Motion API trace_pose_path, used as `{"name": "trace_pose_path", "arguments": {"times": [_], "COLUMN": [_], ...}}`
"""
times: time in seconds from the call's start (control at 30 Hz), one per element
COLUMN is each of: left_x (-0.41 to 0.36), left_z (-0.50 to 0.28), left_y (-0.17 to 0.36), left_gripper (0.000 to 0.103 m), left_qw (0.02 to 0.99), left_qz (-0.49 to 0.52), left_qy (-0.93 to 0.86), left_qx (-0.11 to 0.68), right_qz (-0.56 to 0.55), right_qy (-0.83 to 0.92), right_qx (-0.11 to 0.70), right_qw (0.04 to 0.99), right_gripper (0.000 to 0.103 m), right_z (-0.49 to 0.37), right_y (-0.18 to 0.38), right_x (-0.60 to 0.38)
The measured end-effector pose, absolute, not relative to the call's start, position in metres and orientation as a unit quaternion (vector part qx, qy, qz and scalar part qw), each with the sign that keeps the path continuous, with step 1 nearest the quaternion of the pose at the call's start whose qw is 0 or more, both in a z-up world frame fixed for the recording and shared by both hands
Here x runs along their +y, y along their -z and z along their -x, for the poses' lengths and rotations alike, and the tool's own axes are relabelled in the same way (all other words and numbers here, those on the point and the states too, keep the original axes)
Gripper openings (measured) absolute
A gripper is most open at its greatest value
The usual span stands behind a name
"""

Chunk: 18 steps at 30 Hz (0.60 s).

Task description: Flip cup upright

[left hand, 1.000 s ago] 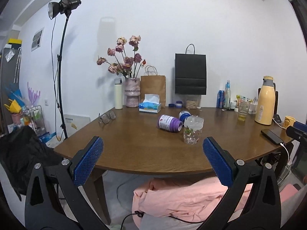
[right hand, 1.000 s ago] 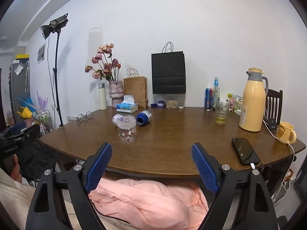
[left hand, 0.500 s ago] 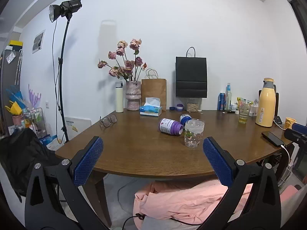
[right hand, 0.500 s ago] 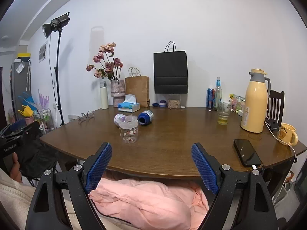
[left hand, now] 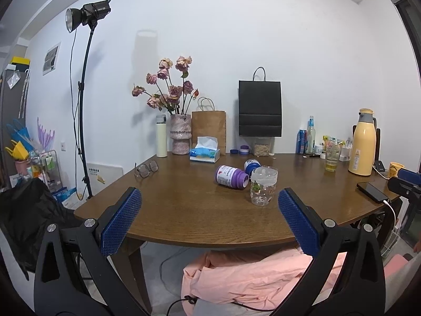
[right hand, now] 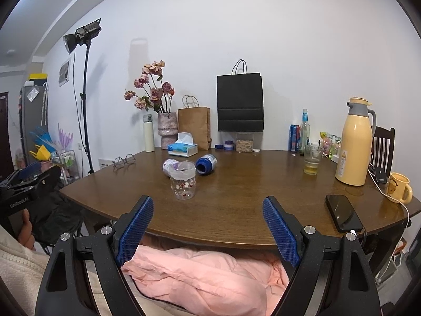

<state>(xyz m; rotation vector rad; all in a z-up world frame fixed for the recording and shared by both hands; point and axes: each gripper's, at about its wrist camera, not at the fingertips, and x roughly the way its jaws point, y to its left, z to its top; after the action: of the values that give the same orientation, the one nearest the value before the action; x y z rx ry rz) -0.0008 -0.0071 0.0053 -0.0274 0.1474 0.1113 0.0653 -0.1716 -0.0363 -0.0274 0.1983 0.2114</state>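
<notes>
Two tools hang before the near edge of the brown wooden counter (left hand: 184, 210), each spread wide with nothing between its blue pads: the left tool (left hand: 209, 221) and the right tool (right hand: 208, 226), both well short of the clear plastic cup (left hand: 263, 185) (right hand: 183, 180). That cup stands on the counter with its frosted, wider end on top and small printed figures around its wall; whether it is mouth-up cannot be told. Just behind the cup lies a purple bottle (left hand: 231, 177) on its side, and beside that a blue bottle (right hand: 206, 163), also on its side. Farther right of the cup stand a yellow thermos jug (right hand: 355, 142) and a black phone (right hand: 342, 212) lying flat.
</notes>
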Motion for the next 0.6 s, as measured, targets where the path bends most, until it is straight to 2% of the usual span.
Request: {"name": "trace_pose_path", "arguments": {"times": [0.6], "left_x": [-0.0067], "left_z": [0.0027], "left_y": [-0.005], "left_gripper": [0.103], "left_qw": [0.996], "left_qz": [0.014], "left_qy": [-0.047], "left_qx": [0.069], "right_qz": [0.013], "right_qy": [-0.114], "right_qx": [0.098], "right_qw": [0.989], "right_gripper": [0.089], "right_z": [-0.0671], "right_y": [0.0331], "right_x": [-0.1736]}}
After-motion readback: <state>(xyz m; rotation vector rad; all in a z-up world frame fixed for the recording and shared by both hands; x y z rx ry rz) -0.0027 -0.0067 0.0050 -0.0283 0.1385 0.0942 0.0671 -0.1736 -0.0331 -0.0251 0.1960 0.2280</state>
